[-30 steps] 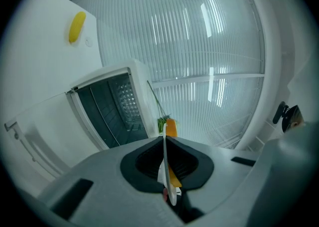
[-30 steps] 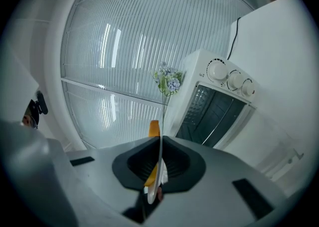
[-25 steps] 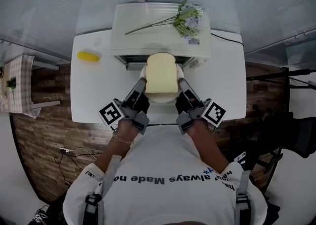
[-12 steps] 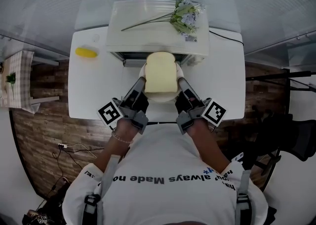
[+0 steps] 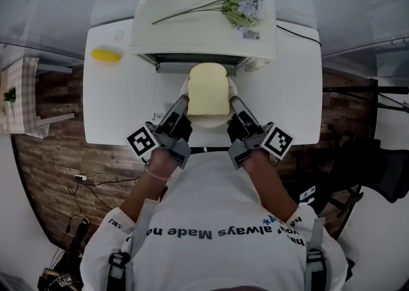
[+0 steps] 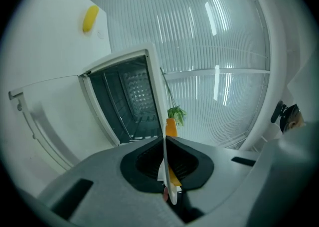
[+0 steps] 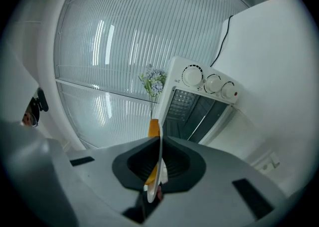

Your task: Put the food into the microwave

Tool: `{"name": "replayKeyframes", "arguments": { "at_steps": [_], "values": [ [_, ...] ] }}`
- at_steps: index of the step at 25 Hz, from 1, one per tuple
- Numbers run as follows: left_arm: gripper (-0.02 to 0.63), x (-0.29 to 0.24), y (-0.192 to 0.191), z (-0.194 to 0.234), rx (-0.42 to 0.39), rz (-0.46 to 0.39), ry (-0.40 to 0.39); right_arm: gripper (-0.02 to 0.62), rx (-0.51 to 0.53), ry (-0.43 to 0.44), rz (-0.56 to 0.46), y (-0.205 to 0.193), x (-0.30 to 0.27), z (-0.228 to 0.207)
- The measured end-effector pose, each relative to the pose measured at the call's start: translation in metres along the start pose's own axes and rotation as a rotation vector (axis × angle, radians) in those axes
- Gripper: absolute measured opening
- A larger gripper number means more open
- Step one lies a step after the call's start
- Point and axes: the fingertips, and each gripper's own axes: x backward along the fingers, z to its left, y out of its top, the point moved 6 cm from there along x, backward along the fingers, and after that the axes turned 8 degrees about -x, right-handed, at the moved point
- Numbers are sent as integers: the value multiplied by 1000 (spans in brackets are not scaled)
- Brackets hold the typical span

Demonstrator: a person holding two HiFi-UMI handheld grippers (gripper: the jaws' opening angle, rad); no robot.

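Clutter was slight at the left: a small yellow lump (image 5: 105, 55), too small to name, lay at the far left of the white table (image 5: 115, 104), well apart from the work.

The left gripper (image 5: 181, 100) was pressed shut on the left rim of a white plate (image 5: 208, 121); in its own view the rim ran edge-on between the jaws. On the plate lay the food, one pale slice of bread (image 5: 207, 89), flat, with its rounded top pointing far.

Straight beyond it stood the microwave (image 5: 192, 21) with its door open and its dark opening (image 6: 127, 101) facing the person. The slice's far edge sat just short of that opening. Flowers (image 5: 246, 7) lay across the top.

The right gripper (image 5: 234, 99) was clamped in the same way on the plate's right rim. Neither hand was nearer to the opening, so the coming move looked like a level push straight away from the person. Room for both grippers beside the plate might be tight.

To the right were three knobs (image 7: 212, 83) and a dark cable (image 5: 300, 32). Around the table lay a wooden floor (image 5: 51, 174), and ribbed pale panels stood behind.
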Motion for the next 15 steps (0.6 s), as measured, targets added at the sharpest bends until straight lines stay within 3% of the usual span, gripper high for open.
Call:
{"name": "replayKeyframes", "arguments": {
  "at_steps": [15],
  "values": [
    [17, -23, 1, 55, -42, 38, 17, 23, 5, -62, -7, 10, -24, -60]
  ]
}}
